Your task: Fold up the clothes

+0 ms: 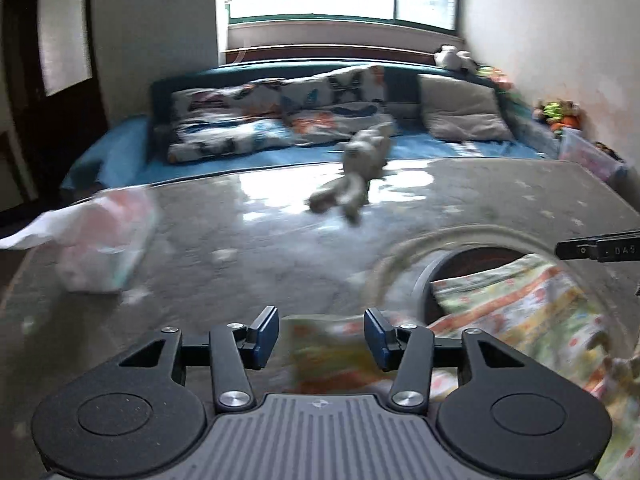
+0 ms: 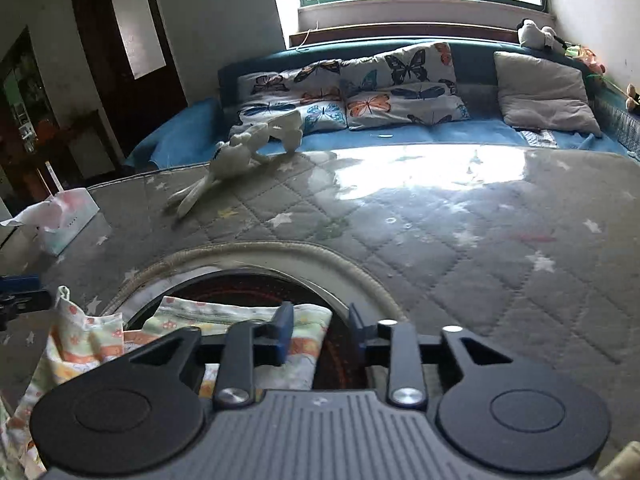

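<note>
Spilling out of a round basket (image 2: 280, 250) set on the quilted mattress (image 2: 480, 240), the patterned garment (image 2: 224, 312) runs lengthwise from the basket's dark interior out over its left rim. It lies directly below both tools. The left gripper (image 1: 322, 334) hangs wide open over the draped end; the right gripper (image 2: 320, 332), also open and empty, hovers over the basket end, seemingly nearer.

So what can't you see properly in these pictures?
- Flowery yellow-green cloth: the left wrist view blurs it, and the picture's right edge cuts it off.
- Same cloth in the right wrist view: the open right gripper and its black body cover the near part.
- Dark round opening: the cloth hides what lies inside.
- White plush toy: smeared by blur in the left view.
- Open left gripper: whether it touches the cloth is unclear.
</note>
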### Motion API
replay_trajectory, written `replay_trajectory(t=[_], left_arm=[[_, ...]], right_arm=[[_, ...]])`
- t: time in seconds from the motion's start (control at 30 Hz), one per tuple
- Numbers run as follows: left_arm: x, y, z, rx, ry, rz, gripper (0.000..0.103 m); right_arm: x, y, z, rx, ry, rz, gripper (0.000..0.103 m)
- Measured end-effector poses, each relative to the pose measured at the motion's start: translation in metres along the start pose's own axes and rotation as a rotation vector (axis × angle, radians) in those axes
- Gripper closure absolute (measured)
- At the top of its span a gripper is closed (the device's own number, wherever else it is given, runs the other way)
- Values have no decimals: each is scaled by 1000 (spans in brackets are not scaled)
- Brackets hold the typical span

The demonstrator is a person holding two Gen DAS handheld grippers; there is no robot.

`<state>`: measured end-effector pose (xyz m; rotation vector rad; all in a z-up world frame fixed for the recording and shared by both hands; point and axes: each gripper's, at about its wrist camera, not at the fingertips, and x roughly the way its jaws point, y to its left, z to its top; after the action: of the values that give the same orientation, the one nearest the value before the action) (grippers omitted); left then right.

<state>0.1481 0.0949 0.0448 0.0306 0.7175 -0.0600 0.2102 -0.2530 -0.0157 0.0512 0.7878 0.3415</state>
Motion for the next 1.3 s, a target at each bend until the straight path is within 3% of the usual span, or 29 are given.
replay_trajectory(t=[0.2,0.33,0.47,0.5,0.53,0.57,0.6,0.67,0.77,0.97,1.1,1.3], left_arm=[[5,23,-19,-11,94,-23,52],[17,18,-21,-12,99,-49,52],[23,12,-17,0,91,-67,53],[25,11,-16,5,90,-69,60],[27,9,-15,9,88,-72,79],[28,7,-15,13,87,-75,84],[30,6,-14,17,85,-77,97],[30,2,-12,31,66,-70,97],[25,-3,-10,80,13,2,97],[40,-5,-16,115,58,29,95],[41,4,-9,60,54,9,93],[53,-2,-6,76,67,-8,93]], right_arm=[[24,7,-5,7,62,27,75],[23,11,-7,6,60,20,96],[15,13,-6,-4,29,-4,100],[13,13,-5,-5,18,-9,100],[10,13,-5,-6,8,-16,101],[9,13,-5,-6,0,-24,101],[6,13,-5,-5,-10,-37,101],[-1,12,-6,-8,-42,-82,101],[-4,7,-11,-12,-37,-142,101],[2,3,-17,-18,9,-193,94],[-5,9,-6,-34,-35,-167,92],[8,46,8,-116,12,50,92]])
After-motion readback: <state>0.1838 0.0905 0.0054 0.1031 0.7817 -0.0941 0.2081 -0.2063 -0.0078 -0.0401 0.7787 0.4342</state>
